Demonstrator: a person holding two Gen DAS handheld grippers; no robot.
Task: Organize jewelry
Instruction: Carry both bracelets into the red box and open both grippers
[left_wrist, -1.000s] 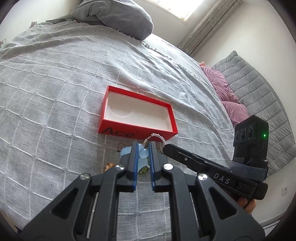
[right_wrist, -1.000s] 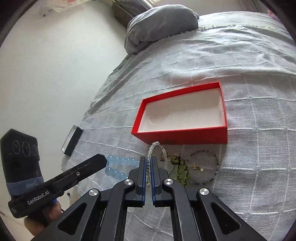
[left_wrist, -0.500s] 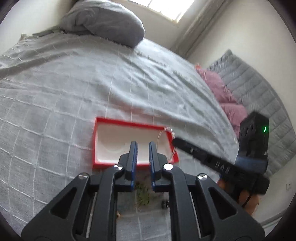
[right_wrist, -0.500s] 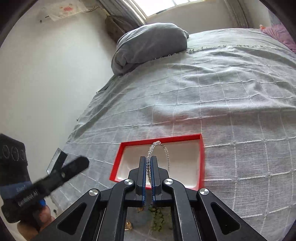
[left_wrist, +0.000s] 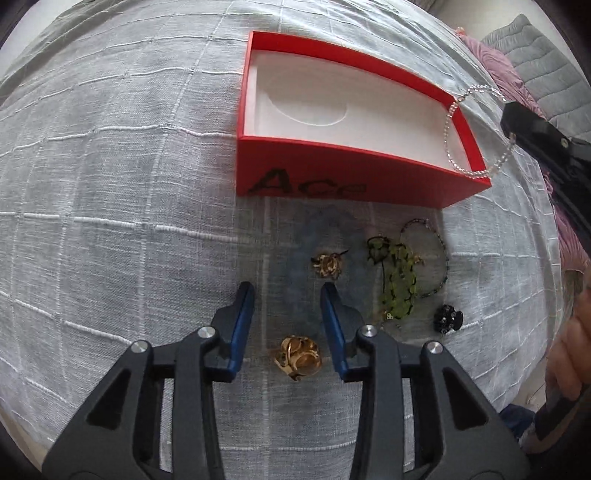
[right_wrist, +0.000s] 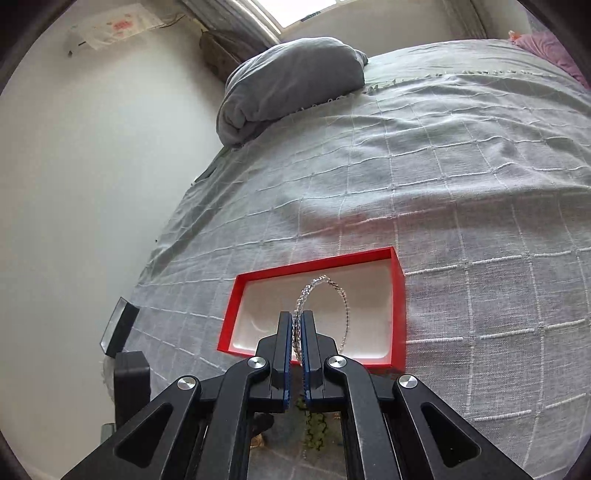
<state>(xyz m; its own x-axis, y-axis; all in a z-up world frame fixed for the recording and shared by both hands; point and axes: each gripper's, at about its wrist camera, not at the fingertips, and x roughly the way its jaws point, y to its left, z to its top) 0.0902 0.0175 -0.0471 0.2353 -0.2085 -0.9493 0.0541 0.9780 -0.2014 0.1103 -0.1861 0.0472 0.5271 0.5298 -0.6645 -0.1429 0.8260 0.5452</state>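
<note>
A red box with a white inside lies on the grey bedspread, also in the right wrist view. My left gripper points steeply down, its jaws opening. A gold piece lies on the cloth between them, with the pads not pressing on it. A second gold piece lies just beyond the fingertips. My right gripper is shut on a clear bead bracelet that hangs over the box. The left wrist view shows that bracelet at the box's right end.
Right of the gold pieces lie a green bead bracelet, a dark thin bracelet and a small black piece. A grey pillow sits at the bed's far end. A small black case rests at the bed's left edge.
My left gripper has tipped down and sunk toward the jewelry, and its jaws have spread. My right gripper carried the clear bracelet from the bedspread to above the box.
</note>
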